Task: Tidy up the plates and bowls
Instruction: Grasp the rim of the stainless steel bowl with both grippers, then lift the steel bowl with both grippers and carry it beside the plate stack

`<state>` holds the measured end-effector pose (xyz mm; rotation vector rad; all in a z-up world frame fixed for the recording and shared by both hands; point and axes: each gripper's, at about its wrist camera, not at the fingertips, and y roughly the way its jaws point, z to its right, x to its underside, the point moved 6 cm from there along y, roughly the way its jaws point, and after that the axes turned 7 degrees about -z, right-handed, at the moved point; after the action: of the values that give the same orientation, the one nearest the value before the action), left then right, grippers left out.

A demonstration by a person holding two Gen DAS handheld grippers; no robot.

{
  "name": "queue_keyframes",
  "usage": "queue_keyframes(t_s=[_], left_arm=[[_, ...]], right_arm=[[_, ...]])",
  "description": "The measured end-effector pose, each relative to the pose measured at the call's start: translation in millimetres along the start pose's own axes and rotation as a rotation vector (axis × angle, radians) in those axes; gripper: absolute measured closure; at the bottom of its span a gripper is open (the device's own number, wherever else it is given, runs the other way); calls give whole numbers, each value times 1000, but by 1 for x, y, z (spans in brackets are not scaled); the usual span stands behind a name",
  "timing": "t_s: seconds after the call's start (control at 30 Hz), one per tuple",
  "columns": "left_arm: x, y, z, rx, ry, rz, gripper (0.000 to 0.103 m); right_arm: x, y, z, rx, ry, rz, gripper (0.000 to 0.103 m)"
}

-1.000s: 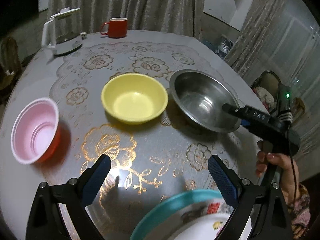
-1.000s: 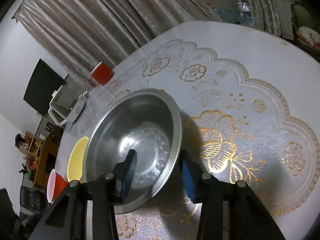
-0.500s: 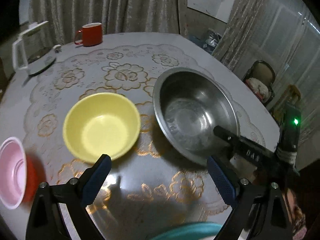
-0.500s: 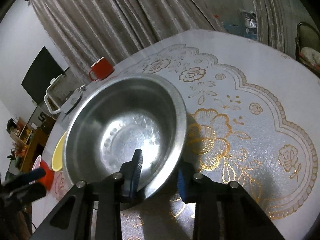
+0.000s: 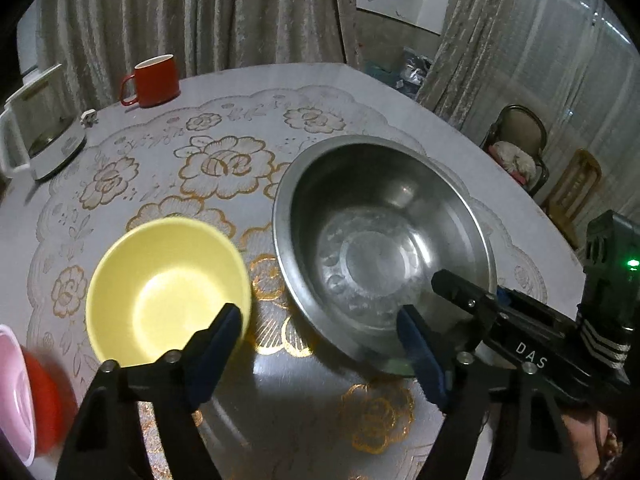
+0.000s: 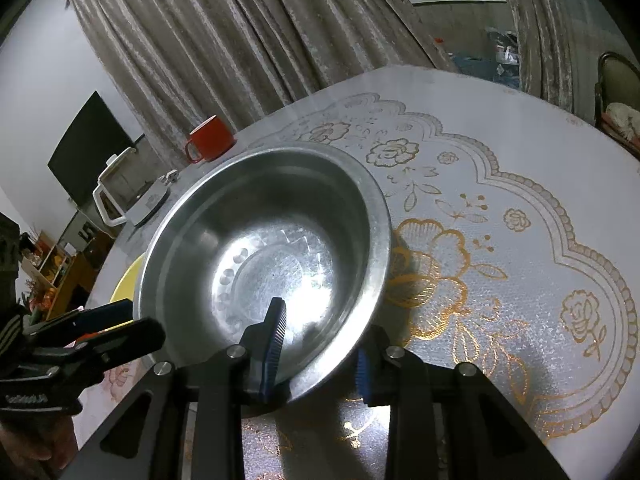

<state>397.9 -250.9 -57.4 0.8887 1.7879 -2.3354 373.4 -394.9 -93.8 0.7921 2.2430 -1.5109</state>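
Note:
A steel bowl [image 5: 380,240] [image 6: 264,256] is tilted, its near rim pinched between the fingers of my right gripper [image 6: 320,356], one finger inside and one outside. In the left wrist view the right gripper [image 5: 472,300] reaches the bowl from the right. A yellow bowl [image 5: 164,292] sits left of the steel bowl; its edge shows in the right wrist view [image 6: 124,284]. My left gripper [image 5: 320,344] is open and empty, its left finger over the yellow bowl's near rim. A red bowl with a pink inside [image 5: 24,392] is at the far left.
A red mug [image 5: 154,80] [image 6: 210,138] and a white kettle [image 5: 36,128] [image 6: 128,196] stand at the back of the round table [image 6: 500,208] with its flowered cloth. Chairs [image 5: 520,148] stand beyond the table's right edge.
My left gripper has moved forward and right toward the yellow and steel bowls; the teal plate has dropped out of view. My right gripper has tipped the steel bowl up and holds its rim.

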Motion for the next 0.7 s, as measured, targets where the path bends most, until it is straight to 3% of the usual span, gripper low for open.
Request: queue_keyframes(t_s=[0.1, 0.2, 0.37, 0.7], left_arm=[[-1, 0, 5, 36, 18, 6, 35], [1, 5, 9, 20, 41, -6, 37], [6, 14, 17, 30, 65, -24, 57], [2, 16, 20, 24, 76, -6, 59]], right_arm=[[0, -1, 1, -4, 3, 0, 73], [0, 0, 1, -1, -3, 0, 73], [0, 0, 1, -5, -2, 0, 73], [1, 1, 1, -6, 4, -5, 74]])
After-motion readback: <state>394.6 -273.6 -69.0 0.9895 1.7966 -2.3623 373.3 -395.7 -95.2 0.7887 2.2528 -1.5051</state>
